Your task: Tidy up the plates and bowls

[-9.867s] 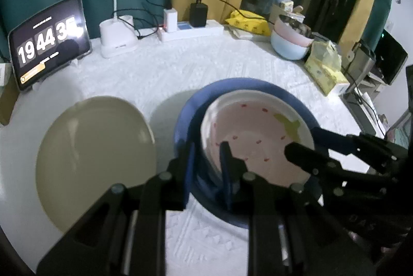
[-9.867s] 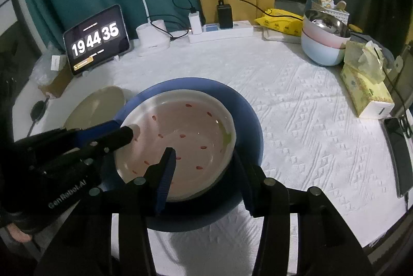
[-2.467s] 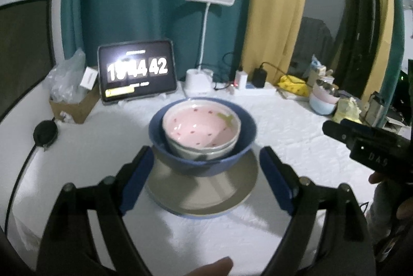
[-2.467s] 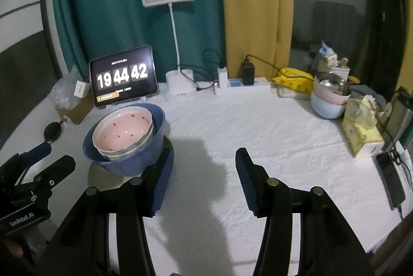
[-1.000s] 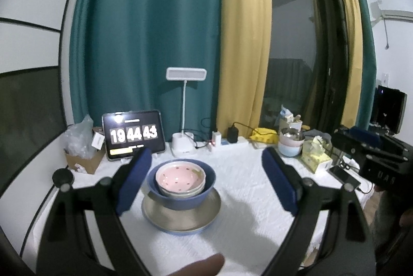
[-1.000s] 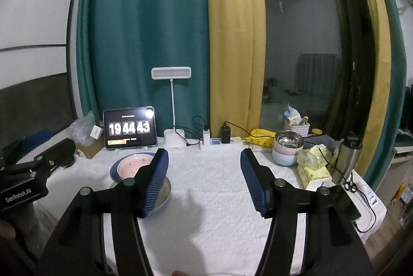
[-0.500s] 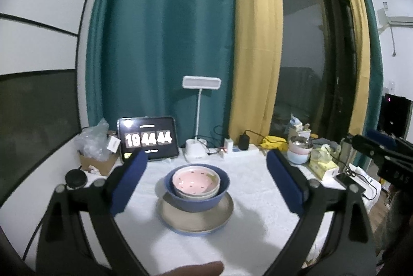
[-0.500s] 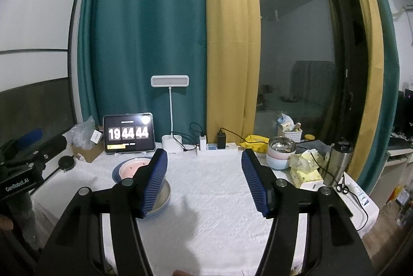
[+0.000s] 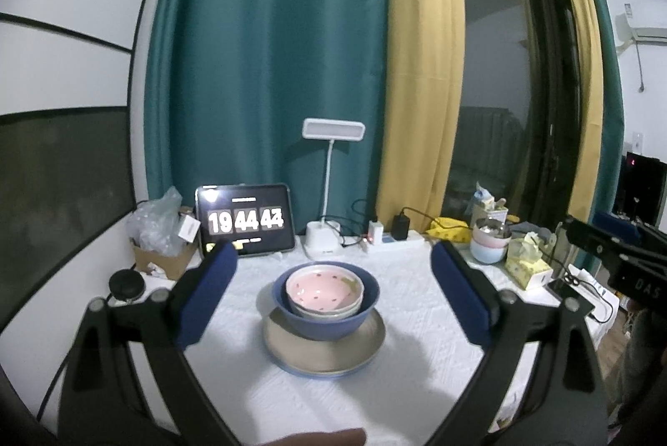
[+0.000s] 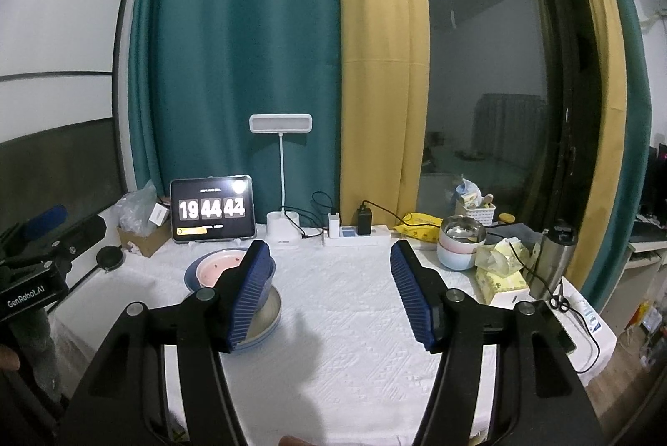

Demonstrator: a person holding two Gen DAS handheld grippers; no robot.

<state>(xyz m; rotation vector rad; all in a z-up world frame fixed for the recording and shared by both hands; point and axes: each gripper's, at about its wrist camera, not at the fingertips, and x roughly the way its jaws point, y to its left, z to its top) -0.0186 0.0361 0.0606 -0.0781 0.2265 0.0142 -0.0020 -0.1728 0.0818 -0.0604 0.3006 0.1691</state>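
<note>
Both tools have pulled back from the stack and up, so that the whole desk (image 9: 417, 325) is now in view where a few seconds ago the bowls filled the frame.

The left tool (image 9: 333, 294) stands wide, with nothing between its pads (image 9: 206, 298); the stack is seen through the gap, well beyond them. Its jaws have spread a little further over the last second and now seem settled. The right tool (image 10: 329, 294) is open at a middling width and also empty; its left pad merely overlaps the stack in that view, without touching it.

The pink bowl (image 9: 324, 285) sits inside a pale bowl (image 9: 329, 313), both nested in the blue bowl (image 9: 325, 323), which rests on the plate (image 9: 325, 356), on the desk in front of the clock tablet (image 9: 246, 221). Ten seconds ago the plate lay alone beside the blue bowl; it is now under it.

By my judgement the stacking is done and the hands are retreating. A second pile of bowls (image 10: 460, 248) stands at the right rear by the tissue box (image 10: 502, 281); whether it belongs to the task I cannot tell.
</note>
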